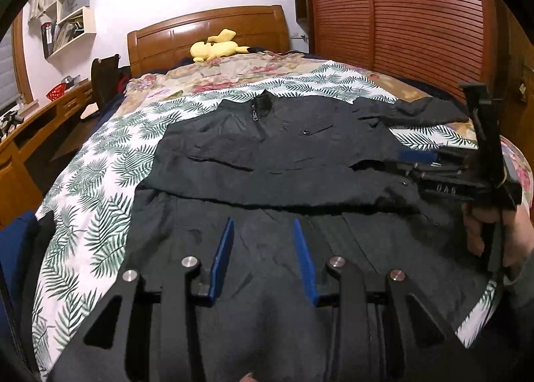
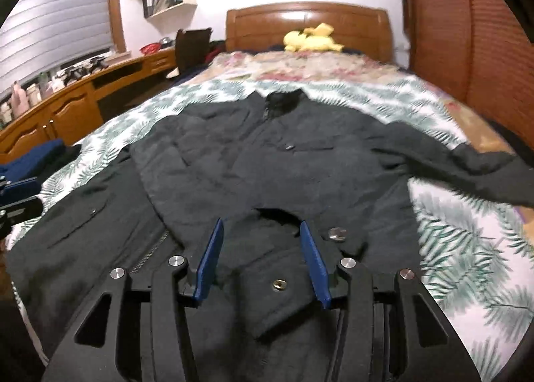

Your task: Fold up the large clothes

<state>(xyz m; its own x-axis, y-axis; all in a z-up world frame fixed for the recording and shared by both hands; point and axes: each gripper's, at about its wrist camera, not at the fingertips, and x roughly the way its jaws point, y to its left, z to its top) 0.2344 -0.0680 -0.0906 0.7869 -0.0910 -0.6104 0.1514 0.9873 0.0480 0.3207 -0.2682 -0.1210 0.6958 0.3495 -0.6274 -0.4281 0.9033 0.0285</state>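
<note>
1. The black jacket (image 1: 283,148) lies front-up on the leaf-print sheet (image 1: 100,188) of the bed (image 1: 207,31), collar toward the wooden headboard.
2. One sleeve is folded across the chest; the other sleeve (image 2: 467,168) stretches out sideways onto the sheet.
3. My left gripper (image 1: 263,258) hovers over the jacket's lower part, its blue fingers (image 1: 222,258) apart with only loose cloth lying below them, nothing pinched.
4. My right gripper (image 2: 263,261) hangs over the lower front of the jacket near its metal snaps (image 2: 337,233), jaws apart and holding nothing.
5. In the left wrist view, that right gripper shows at the jacket's right edge, with my hand (image 1: 500,235) around its handle.
6. A yellow plush toy (image 1: 217,44) rests by the headboard, well apart from the jacket.
</note>
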